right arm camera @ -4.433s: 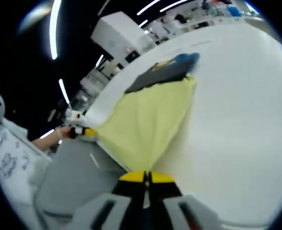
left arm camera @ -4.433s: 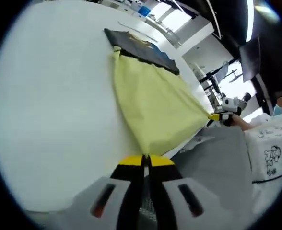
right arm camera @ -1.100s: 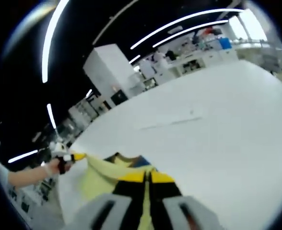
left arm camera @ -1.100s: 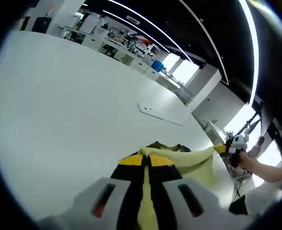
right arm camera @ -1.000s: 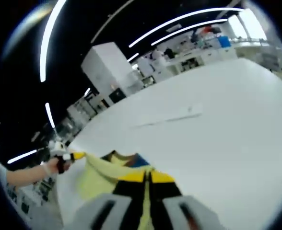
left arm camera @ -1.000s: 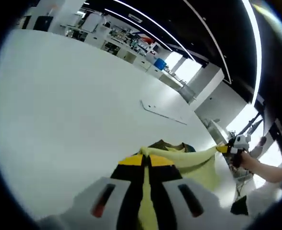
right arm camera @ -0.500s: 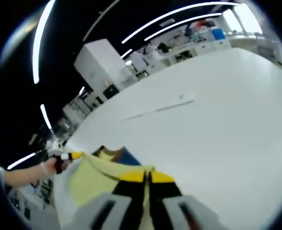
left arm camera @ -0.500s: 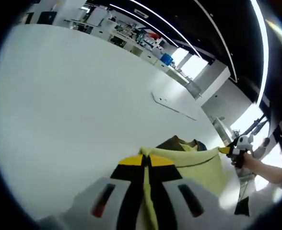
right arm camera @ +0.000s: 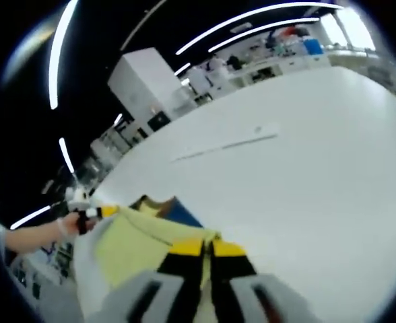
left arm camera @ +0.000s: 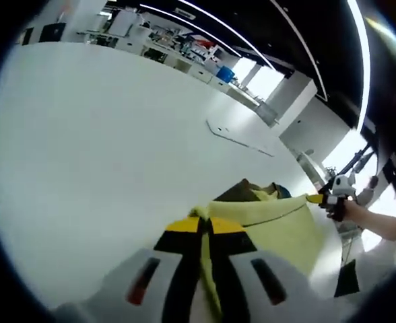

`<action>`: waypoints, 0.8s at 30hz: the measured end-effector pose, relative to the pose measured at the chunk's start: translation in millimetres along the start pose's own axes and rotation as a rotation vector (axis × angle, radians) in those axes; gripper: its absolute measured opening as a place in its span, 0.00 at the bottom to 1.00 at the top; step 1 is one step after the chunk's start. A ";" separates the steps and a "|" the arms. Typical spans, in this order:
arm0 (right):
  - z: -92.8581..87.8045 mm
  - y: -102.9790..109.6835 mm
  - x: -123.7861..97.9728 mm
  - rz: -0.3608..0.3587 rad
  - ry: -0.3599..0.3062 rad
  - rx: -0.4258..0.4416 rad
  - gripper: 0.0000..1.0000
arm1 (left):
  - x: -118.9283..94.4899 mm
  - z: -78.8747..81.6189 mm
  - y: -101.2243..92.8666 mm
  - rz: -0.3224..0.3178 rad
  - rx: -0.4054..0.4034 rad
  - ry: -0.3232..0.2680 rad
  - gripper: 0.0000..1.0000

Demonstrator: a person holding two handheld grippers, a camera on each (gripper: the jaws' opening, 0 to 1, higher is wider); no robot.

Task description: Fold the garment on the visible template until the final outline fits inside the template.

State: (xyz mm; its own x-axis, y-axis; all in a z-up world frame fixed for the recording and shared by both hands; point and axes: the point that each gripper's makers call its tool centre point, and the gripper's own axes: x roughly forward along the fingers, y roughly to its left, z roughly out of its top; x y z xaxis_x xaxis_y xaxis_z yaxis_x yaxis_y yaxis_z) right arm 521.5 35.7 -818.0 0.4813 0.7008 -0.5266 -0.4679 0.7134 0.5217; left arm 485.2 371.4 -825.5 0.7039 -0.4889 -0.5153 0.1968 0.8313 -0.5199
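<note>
My left gripper (left arm camera: 203,225) and right gripper (right arm camera: 207,246) each clamp the yellow garment (left arm camera: 279,229); its edge between my fingers is hidden.

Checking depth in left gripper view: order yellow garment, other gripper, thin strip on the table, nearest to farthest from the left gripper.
1. yellow garment, clamped in the jaws
2. right gripper, to the right, holding the garment's far corner
3. thin strip, farther up the white table
</note>
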 end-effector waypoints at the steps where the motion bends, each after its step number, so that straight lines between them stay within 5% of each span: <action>1: -0.9 1.3 0.1 0.006 0.004 -0.005 0.06 | 0.4 -1.4 -1.7 -0.004 0.019 0.007 0.06; 14: -6.0 18.5 0.3 0.080 0.030 -0.124 0.37 | -1.2 -5.4 -18.1 -0.078 0.104 0.042 0.32; 24: -10.2 21.0 5.5 0.099 0.045 -0.128 0.36 | -0.1 -5.8 -26.4 -0.126 0.134 0.051 0.41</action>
State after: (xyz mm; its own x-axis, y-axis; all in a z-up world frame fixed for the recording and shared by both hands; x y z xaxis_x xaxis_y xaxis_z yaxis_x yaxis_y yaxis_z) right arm 506.7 54.6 -816.8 0.3963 0.7648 -0.5079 -0.6030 0.6340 0.4842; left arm 476.0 347.9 -815.6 0.6335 -0.6010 -0.4873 0.3724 0.7889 -0.4888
